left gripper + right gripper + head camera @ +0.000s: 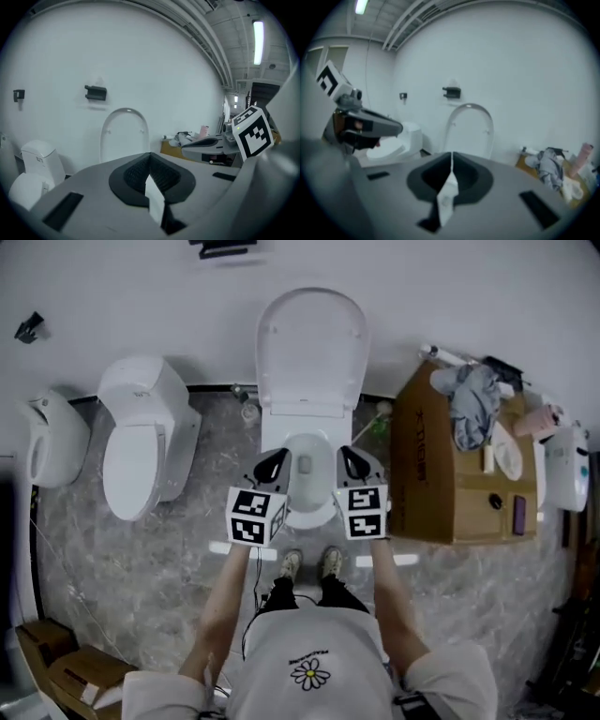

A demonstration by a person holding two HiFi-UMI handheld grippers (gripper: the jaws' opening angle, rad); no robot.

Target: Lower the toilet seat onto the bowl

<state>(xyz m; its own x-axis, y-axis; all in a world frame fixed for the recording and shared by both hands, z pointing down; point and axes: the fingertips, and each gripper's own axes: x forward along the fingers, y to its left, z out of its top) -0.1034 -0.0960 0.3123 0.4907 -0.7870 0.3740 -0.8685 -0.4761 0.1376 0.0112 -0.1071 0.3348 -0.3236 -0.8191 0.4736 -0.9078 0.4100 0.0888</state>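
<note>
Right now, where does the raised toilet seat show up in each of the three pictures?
Head view: the seat is at top centre, upright against the wall.
Left gripper view: the seat is just left of centre.
Right gripper view: the seat is just right of centre.
Shared landmark: the black bracket on the wall, above and left of the seat.
</note>
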